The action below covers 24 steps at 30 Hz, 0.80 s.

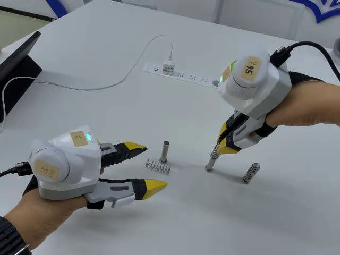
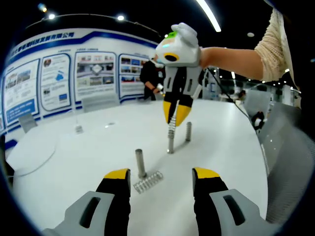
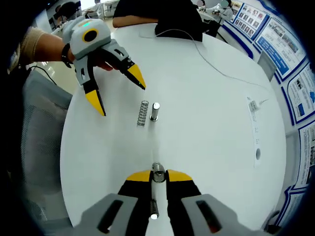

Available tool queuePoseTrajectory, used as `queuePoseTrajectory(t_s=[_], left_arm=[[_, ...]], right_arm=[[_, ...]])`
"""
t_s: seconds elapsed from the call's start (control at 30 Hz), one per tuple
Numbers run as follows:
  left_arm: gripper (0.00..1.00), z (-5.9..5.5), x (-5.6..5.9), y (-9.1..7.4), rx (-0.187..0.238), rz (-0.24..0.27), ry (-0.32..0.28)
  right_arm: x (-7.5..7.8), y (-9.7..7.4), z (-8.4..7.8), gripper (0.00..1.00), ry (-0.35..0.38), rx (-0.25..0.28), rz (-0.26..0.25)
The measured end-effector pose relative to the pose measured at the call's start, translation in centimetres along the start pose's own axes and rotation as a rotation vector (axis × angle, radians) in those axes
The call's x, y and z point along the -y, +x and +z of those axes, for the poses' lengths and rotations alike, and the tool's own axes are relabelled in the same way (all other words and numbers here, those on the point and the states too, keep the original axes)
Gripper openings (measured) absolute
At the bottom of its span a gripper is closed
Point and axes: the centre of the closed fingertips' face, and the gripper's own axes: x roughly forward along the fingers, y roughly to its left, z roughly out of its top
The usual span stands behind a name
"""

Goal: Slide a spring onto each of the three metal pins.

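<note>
Left tongs (image 1: 154, 167): spread wide, nothing in them, held low over the table (image 1: 106, 106) with your hand behind them.

Loose spring (image 1: 158, 167): lies flat on the table just ahead of your left tips, in line with the gap between them. In the left gripper view it sits a little nearer the left-hand jaw. It touches neither jaw as far as I can tell.

Bare pin (image 1: 164, 151): stands upright just beyond the loose spring. It has no coil on it and is apart from both tongs.

Right tongs (image 1: 221, 149): pointing down and pressed together on the held spring (image 1: 214, 154). Your right gripper view has the yellow tips on either side of the coil.

Middle pin (image 1: 211, 166): its foot is on the table. The held spring is around its upper part and the lower shaft is uncovered.

Third pin (image 1: 251, 172): stands near the middle pin, on the side away from the bare pin. It has a coil wound around it and is clear of both tongs.

Power strip (image 1: 180, 74): at the far side of the table, well apart from the pins.
</note>
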Motion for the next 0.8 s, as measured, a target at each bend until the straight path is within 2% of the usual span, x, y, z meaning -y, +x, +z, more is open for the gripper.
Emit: queuePoseTrajectory(t_s=[0.27,0.8], left_arm=[[0.52,-0.1,-0.1,-0.1,-0.005,0.002,-0.001],[0.52,-0.3,-0.5,-0.3,-0.007,0.015,-0.01]], right_arm=[[-0.2,1.4,-0.2,0.12,0.025,-0.009,0.03],[-0.4,3.5,-0.7,0.12,0.031,-0.035,0.033]])
